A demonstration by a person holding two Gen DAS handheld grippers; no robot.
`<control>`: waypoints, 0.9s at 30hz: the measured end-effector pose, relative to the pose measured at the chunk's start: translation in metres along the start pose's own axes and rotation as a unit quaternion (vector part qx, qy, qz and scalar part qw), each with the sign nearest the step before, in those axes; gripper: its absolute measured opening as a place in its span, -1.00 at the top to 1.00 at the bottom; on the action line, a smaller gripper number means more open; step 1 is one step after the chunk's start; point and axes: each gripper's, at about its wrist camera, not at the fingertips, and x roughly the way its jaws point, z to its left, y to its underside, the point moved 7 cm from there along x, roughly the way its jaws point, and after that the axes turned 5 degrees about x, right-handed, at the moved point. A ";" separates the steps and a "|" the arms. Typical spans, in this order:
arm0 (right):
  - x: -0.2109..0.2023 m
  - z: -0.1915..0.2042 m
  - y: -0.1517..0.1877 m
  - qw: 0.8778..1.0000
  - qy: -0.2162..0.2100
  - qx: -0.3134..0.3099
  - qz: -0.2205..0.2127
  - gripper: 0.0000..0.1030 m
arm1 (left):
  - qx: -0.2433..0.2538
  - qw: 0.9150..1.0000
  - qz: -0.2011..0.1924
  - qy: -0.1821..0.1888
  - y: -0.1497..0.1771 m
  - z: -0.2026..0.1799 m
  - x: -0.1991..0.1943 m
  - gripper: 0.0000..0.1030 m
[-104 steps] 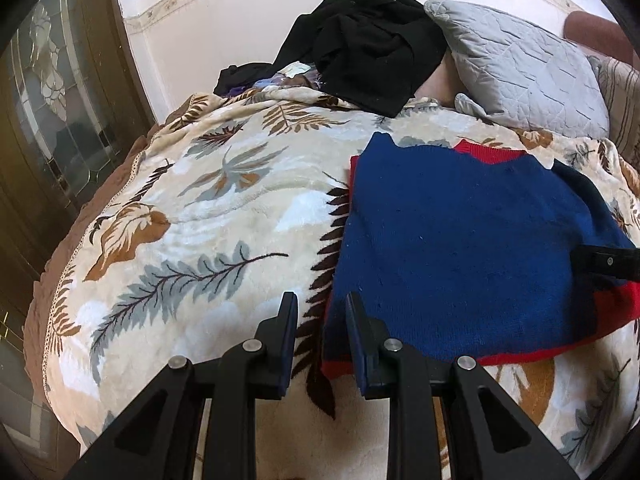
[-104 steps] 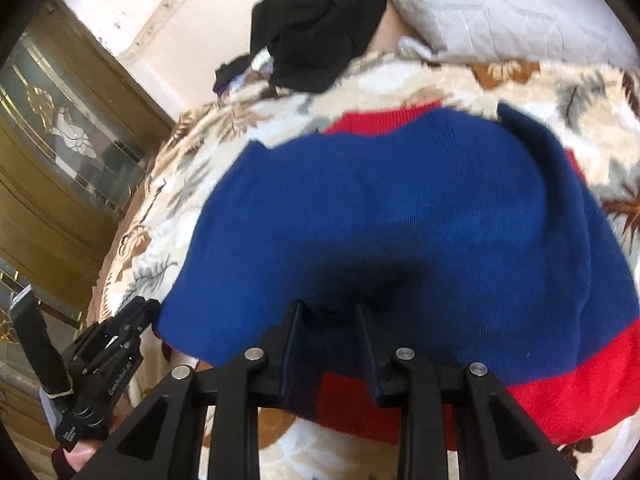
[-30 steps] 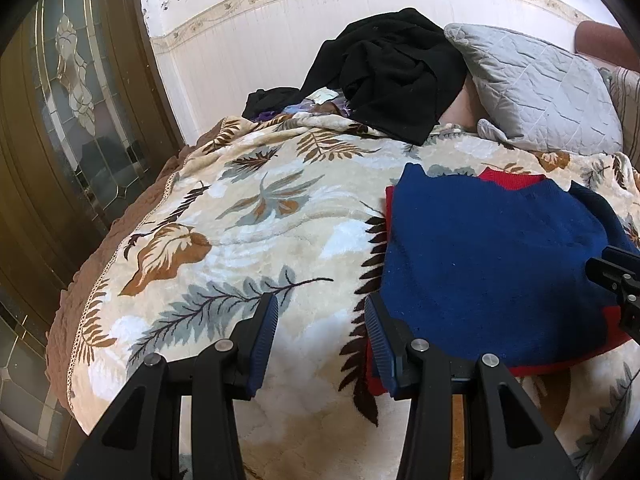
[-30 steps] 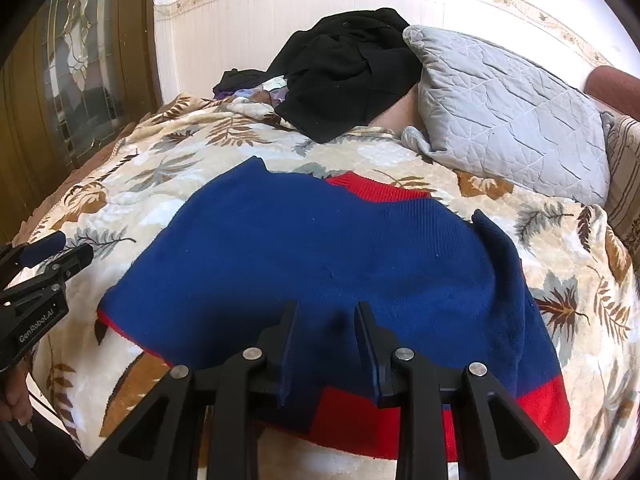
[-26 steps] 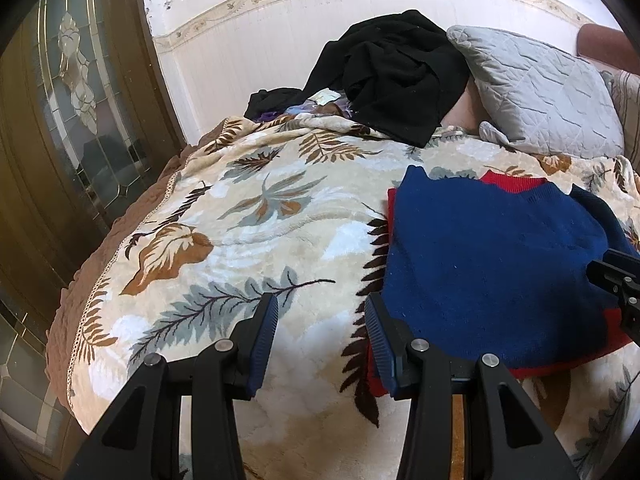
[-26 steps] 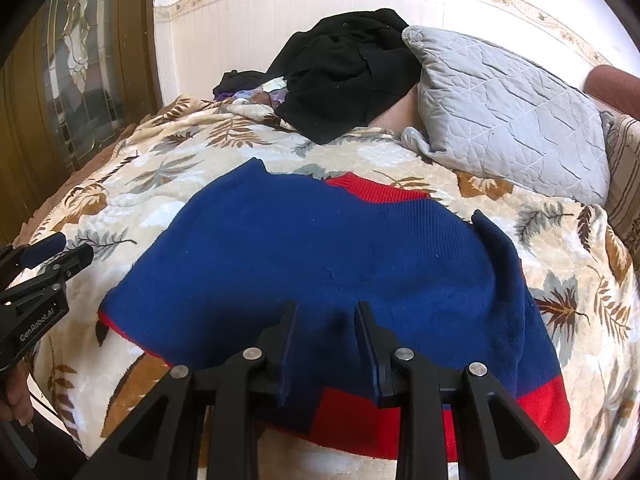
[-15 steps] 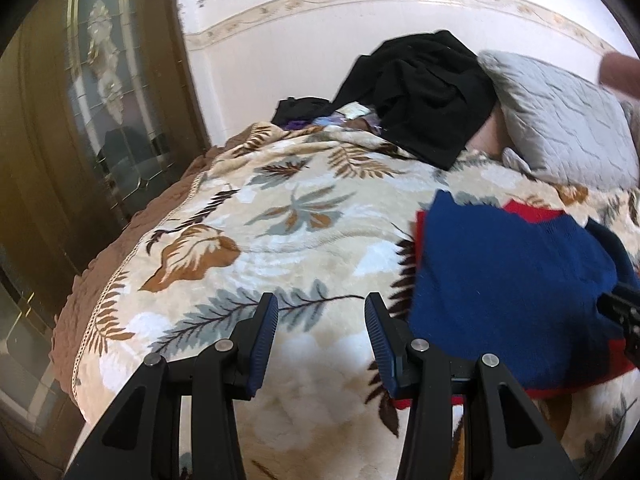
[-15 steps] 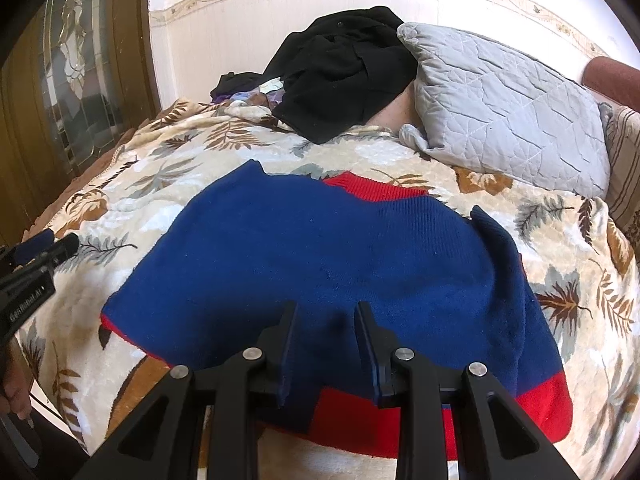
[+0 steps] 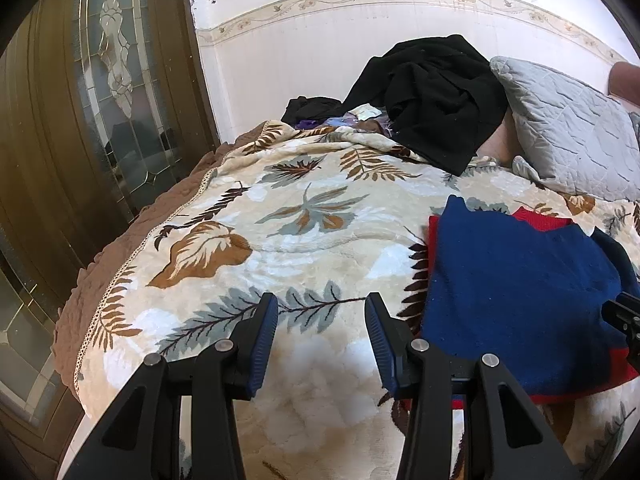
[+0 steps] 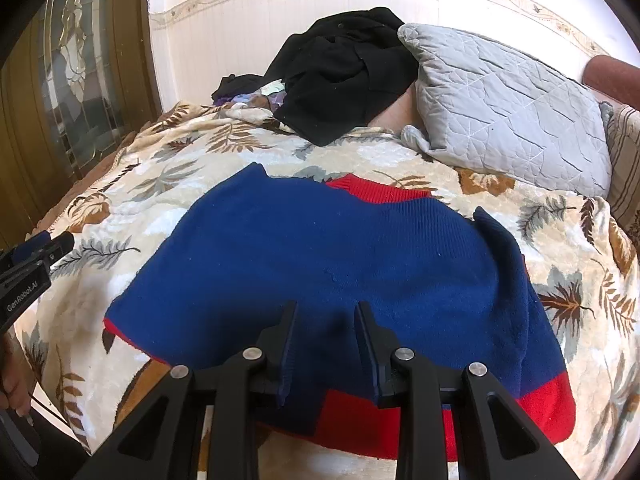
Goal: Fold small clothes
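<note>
Blue and red sweater [image 10: 340, 264] folded flat on leaf-print blanket [image 9: 280, 220] of bed, toward its right side. Left tongs [image 9: 320, 328] wide apart, holding nothing, over bare blanket just left of sweater. Right tongs [image 10: 326, 344] narrowly parted over sweater's near edge; grip on cloth unclear. Black clothes [image 10: 344, 68] and grey pillow [image 10: 504, 112] heaped at far end by wall

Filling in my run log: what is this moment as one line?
task: fold small clothes | blue-red sweater: flat on blanket | left gripper: open, off sweater | right gripper: open, over hem
</note>
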 end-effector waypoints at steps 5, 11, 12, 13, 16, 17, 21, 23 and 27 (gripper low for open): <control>0.000 -0.001 0.000 1.000 -0.001 0.002 0.000 0.38 | -0.007 1.000 -0.003 -0.014 -0.001 0.007 -0.001 0.11; -0.001 -0.002 -0.001 1.000 -0.002 0.004 -0.001 0.38 | -0.033 0.999 -0.014 -0.041 -0.005 0.028 -0.004 0.11; -0.001 -0.002 -0.001 1.000 -0.002 0.005 -0.002 0.38 | -0.038 0.998 -0.015 -0.043 -0.005 0.032 -0.004 0.11; 0.000 -0.002 -0.001 1.000 -0.003 0.006 -0.001 0.38 | -0.042 0.998 -0.015 -0.045 -0.005 0.034 -0.005 0.11; 0.000 -0.002 -0.001 1.000 -0.004 0.007 -0.001 0.38 | -0.056 0.997 -0.016 -0.055 -0.005 0.045 -0.005 0.11; 0.000 -0.002 -0.001 1.000 -0.004 0.007 0.000 0.38 | -0.061 0.996 -0.016 -0.058 -0.005 0.049 -0.005 0.11; 0.000 -0.001 -0.001 1.000 -0.004 0.007 -0.001 0.38 | -0.082 0.994 -0.014 -0.072 -0.003 0.066 -0.005 0.11; 0.000 0.000 -0.001 1.000 -0.005 0.008 -0.001 0.38 | -0.091 0.993 -0.013 -0.078 -0.002 0.074 -0.004 0.10; 0.002 0.005 -0.002 1.000 -0.009 0.007 -0.001 0.38 | -0.102 0.991 -0.014 -0.086 0.000 0.085 -0.005 0.11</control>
